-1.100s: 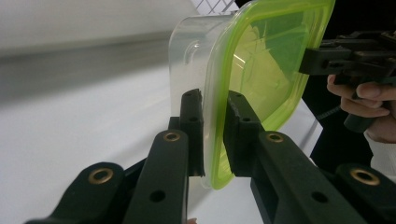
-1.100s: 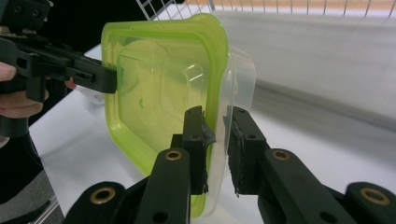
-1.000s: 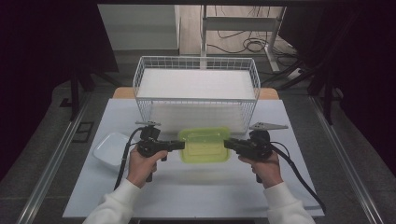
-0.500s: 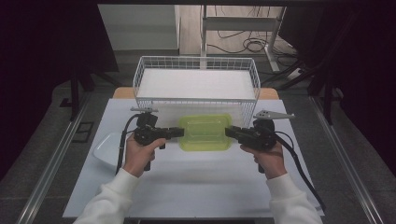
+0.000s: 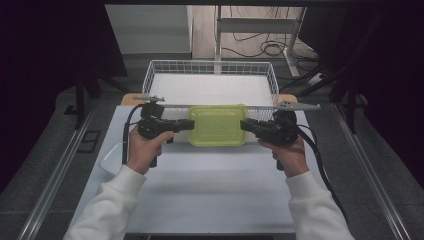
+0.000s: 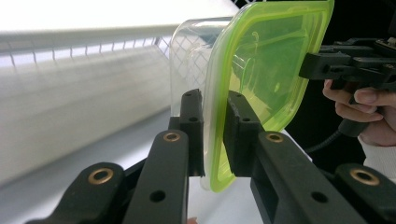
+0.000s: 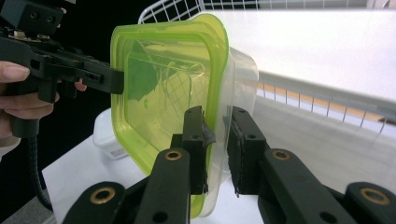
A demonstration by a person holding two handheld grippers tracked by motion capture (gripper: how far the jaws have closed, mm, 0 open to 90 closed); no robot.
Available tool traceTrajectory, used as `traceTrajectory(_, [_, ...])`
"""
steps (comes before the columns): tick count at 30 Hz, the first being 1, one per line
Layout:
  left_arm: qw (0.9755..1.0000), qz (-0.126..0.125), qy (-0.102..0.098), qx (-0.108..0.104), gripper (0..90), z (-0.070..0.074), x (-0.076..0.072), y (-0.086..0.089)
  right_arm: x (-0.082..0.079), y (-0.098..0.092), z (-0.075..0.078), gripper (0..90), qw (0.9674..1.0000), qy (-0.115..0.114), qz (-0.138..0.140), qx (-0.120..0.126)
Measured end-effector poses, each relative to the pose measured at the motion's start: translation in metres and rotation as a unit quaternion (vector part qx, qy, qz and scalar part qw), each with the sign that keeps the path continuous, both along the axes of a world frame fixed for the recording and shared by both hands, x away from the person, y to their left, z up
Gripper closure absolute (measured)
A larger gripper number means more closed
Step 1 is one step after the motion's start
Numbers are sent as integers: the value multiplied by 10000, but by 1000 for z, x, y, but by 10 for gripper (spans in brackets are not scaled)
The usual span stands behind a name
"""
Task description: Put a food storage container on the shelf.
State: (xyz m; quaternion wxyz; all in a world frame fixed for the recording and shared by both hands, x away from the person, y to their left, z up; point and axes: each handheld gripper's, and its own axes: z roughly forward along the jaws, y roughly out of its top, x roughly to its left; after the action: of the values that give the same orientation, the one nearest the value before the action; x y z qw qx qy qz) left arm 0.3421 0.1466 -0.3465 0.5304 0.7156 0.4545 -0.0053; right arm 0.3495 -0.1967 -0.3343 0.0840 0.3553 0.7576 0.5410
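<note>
1. Currently, item: lidded container [image 5: 216, 125], clear tub with a green lid. It is held level in the air between both grippers, just in front of the wire basket [image 5: 159, 69] and about level with the basket's near rim.
2. Left gripper [image 5: 189, 125]: jaws clamped on the container's left edge, 1 pad on the lid side and 1 on the tub side, as the left gripper view shows [image 6: 214, 135].
3. Right gripper [image 5: 244, 125]: jaws clamped on the opposite edge in the same manner [image 7: 215, 140].
4. Change noted: against the 2 earlier high views, the container has come up off the white table [image 5: 210, 195] in front of the basket, and both hands have risen with it.
5. Reading: the lift looks done; what remains is likely carrying the container over the rim and setting it down inside the basket.
6. Also present: a small white dish [image 5: 111, 159], left of and nearer than the basket.
</note>
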Motion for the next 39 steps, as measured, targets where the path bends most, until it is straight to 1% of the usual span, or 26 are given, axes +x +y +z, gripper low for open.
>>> traceTrajectory(3, [10000,49,-41,-17,795,7,5,3,5,3,6,775,10000,-43,9,20])
traceTrajectory(4, [10000,55,-50,-7,795,9,6,4,10,6,10,776,10000,-91,24,20])
traceTrajectory(6, [10000,69,-66,6,795,12,10,6,11,6,11,776,10000,-86,26,30])
traceTrajectory(9, [9999,88,-100,23,796,19,17,8,19,8,16,778,9999,-107,22,104])
traceTrajectory(10, [9999,111,-101,11,796,21,20,8,24,9,18,779,9998,-113,9,138])
traceTrajectory(11, [9999,107,-103,30,796,23,23,9,24,9,18,779,9998,-113,9,138])
traceTrajectory(13, [9998,141,-112,54,796,27,29,9,31,11,21,780,9998,-96,4,173])
traceTrajectory(14, [9998,129,-135,102,796,29,33,10,38,12,24,780,9998,-72,-15,186])
traceTrajectory(15, [9997,133,-145,125,796,31,36,10,38,12,24,780,9998,-72,-15,186])
traceTrajectory(19, [9996,141,-146,190,797,41,53,12,54,15,31,780,9998,-62,-28,173])
traceTrajectory(22, [9997,135,-93,156,797,46,65,15,66,17,36,778,9998,-76,-9,163])
traceTrajectory(26, [9996,152,-120,223,798,51,79,16,80,20,41,778,9999,-45,-24,129])
traceTrajectory(30, [9996,132,-98,225,798,54,91,17,95,21,47,779,9999,30,-77,138])
traceTrajectory(31, [9997,138,-84,196,798,53,94,17,95,21,47,779,9999,30,-77,138])
traceTrajectory(34, [9997,127,-32,191,798,51,101,19,103,22,47,781,9997,131,-87,173])
traceTrajectory(35, [9998,167,31,137,798,49,103,19,105,22,46,782,9996,187,-98,185])
traceTrajectory(36, [9997,174,64,138,798,48,105,20,108,23,44,782,9994,253,-113,185])
traceTrajectory(37, [9997,153,105,182,798,46,107,21,110,24,43,783,9993,292,-125,187])
traceTrajectory(38, [9995,203,187,128,798,43,110,20,113,25,41,783,9991,352,-144,192])
traceTrajectory(39, [9994,224,225,128,798,42,112,20,116,26,39,783,9988,408,-175,183])
